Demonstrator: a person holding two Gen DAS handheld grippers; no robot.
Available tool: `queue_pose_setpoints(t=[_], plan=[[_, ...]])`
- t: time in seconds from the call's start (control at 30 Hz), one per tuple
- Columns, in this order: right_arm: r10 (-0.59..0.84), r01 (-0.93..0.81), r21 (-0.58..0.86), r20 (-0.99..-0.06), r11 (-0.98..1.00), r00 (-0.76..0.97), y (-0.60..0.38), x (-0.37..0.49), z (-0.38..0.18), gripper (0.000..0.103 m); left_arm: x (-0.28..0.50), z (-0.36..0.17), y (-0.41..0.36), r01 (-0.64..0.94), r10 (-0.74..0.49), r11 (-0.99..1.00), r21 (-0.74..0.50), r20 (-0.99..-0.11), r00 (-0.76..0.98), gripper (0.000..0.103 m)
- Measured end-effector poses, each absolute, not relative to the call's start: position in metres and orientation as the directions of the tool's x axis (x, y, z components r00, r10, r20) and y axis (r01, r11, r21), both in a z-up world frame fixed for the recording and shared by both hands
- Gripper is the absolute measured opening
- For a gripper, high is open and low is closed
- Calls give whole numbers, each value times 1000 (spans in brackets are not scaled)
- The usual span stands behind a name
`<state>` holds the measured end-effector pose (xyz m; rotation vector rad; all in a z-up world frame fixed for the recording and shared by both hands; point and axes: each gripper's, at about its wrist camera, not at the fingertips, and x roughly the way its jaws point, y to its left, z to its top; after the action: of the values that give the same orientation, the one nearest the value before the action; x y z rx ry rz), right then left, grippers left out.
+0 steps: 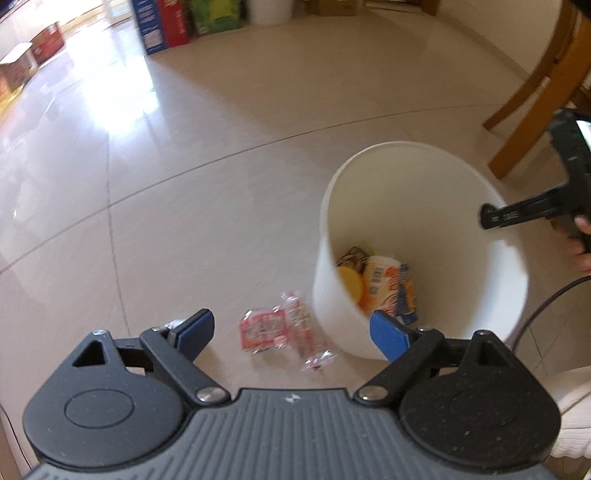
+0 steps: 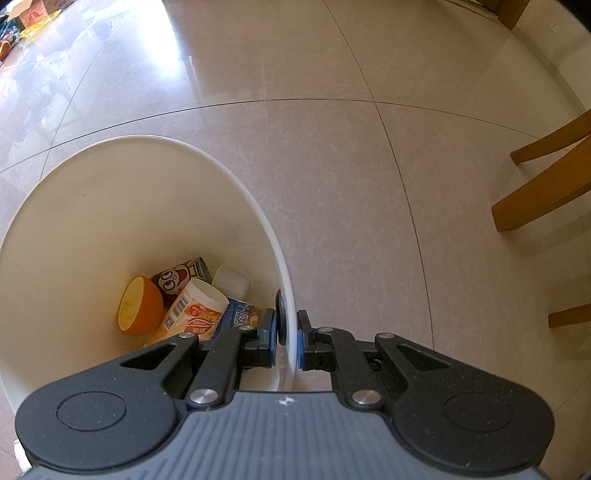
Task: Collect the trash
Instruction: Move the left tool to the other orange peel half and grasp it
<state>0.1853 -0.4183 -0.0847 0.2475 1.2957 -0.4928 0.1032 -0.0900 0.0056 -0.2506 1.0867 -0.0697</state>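
Now, line by line:
Bin: a white bin (image 1: 417,177) stands on the tiled floor (image 1: 221,147), tilted a little toward the right gripper that holds its rim.
Right gripper: the right gripper (image 2: 287,338) is clamped on the bin's rim (image 2: 291,314), one blue pad inside the wall and one outside, jaws nearly together, pointing steeply down.
Left gripper: the left gripper (image 1: 293,328) hovers above the floor with its jaws spread wide and nothing between the pads; the picture is blurred by motion.
Wrappers: two crumpled red-and-clear wrappers (image 1: 280,326) lie on the floor just beside the bin's left side, below the gap between the left gripper's fingers (image 1: 195,326).
Bin contents: an orange bowl (image 2: 138,306), a brown can with a cartoon face (image 2: 181,275), a cream tub with a barcode (image 2: 195,312), a white lid (image 2: 231,280) and a blue packet (image 2: 238,314) lie at the bottom.
Hand: fingers of a hand (image 1: 583,240) grip the right gripper's handle at the far right edge of the left view.
Chair: wooden chair legs (image 2: 543,188) stand to the right of the bin, well apart from it.
Boxes: coloured boxes (image 1: 170,22) stand at the far wall.
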Motion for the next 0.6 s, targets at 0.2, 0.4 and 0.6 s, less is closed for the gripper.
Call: queue_pose_setpoints(t=[0.2, 0.4, 0.6], plan=[[-212, 480, -98, -959, 872, 188, -416, 186, -85, 12, 85, -31, -67, -162, -162, 951, -264, -869, 467, 91], [-215, 479, -103, -959, 872, 185, -416, 187, -85, 13, 70, -84, -41, -314, -158, 900, -303, -897, 412, 91], [-220, 476, -109, -958, 873, 184, -418, 187, -86, 13, 53, -132, -10, -435, -151, 839, -327, -908, 390, 91]])
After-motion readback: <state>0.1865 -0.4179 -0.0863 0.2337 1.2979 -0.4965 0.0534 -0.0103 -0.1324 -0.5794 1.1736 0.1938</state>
